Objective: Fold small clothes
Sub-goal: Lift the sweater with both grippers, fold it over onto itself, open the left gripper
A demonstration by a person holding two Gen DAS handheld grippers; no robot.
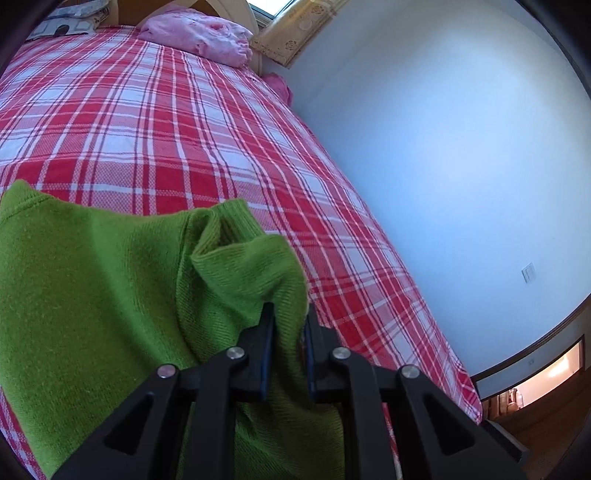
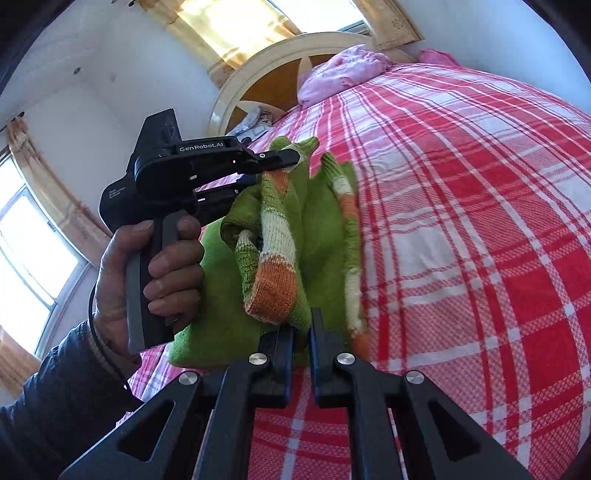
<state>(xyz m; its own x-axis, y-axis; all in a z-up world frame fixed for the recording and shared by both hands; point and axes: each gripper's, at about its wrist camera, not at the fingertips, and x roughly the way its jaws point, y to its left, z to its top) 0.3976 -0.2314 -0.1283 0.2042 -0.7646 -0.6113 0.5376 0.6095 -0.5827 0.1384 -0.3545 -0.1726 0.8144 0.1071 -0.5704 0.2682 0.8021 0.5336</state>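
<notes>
A small green knitted sweater (image 1: pixel 110 280) with orange and white stripes (image 2: pixel 277 236) hangs between both grippers above the red and white plaid bed (image 1: pixel 166 122). My left gripper (image 1: pixel 290 314) is shut on a bunched green edge of it. In the right wrist view my right gripper (image 2: pixel 303 325) is shut on the sweater's lower green edge. The left gripper (image 2: pixel 291 157) shows there too, held by a hand (image 2: pixel 155 266), its fingers pinching the far top of the sweater. Part of the garment droops onto the bed between them.
A pink pillow (image 1: pixel 203 35) lies at the head of the bed by a cream and brown headboard (image 2: pixel 273 70). A white wall (image 1: pixel 461 147) runs along the bed's right side. Curtained windows (image 2: pixel 33 236) are at the left. A dark sleeve (image 2: pixel 55 406) is at the lower left.
</notes>
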